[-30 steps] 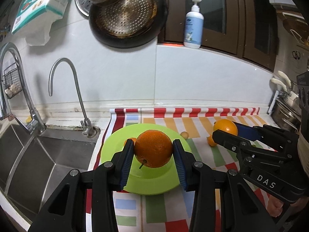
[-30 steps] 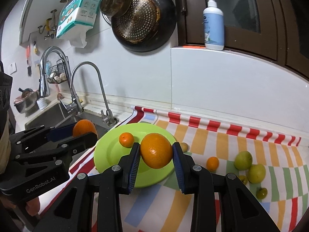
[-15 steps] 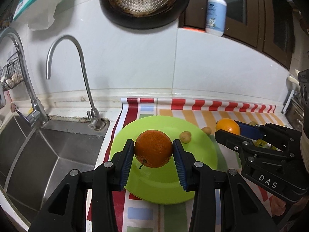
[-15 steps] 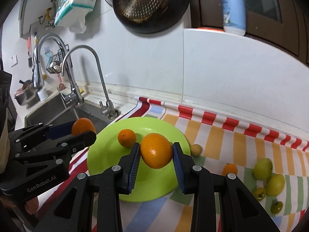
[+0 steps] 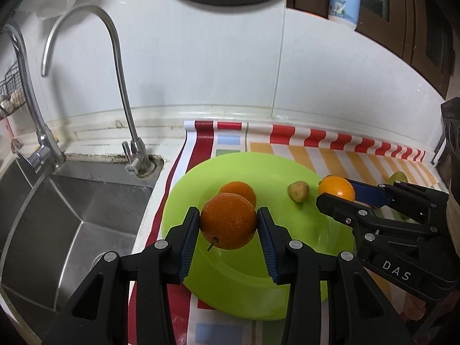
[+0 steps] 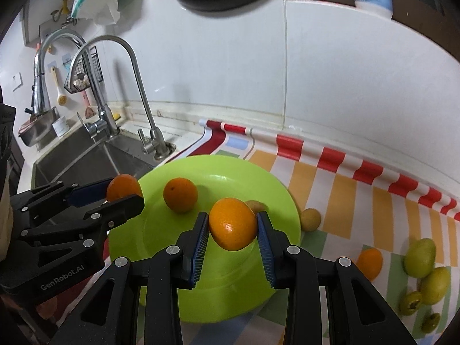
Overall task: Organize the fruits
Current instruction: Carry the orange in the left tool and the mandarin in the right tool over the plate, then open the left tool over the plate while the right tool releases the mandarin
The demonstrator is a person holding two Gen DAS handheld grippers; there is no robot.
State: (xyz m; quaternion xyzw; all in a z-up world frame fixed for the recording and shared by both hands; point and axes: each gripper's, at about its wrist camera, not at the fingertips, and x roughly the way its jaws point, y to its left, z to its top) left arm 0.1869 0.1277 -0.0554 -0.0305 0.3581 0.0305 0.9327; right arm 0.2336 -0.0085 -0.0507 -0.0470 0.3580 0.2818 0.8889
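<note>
Bright, even indoor light. Glare glints on the green plate [image 6: 161, 258]. Fisheye bending and dark corners frame both views.

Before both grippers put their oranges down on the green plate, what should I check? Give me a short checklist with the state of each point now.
1. Left gripper clamps its dark orange: ok.
2. Right gripper clamps its lighter orange: ok.
3. Both oranges are over the green plate: ok.
4. Free space on the plate beside the small orange already there: ok.
5. Oranges touch the plate yet: cannot tell.
6. The two grippers are apart from each other: ok.
</note>
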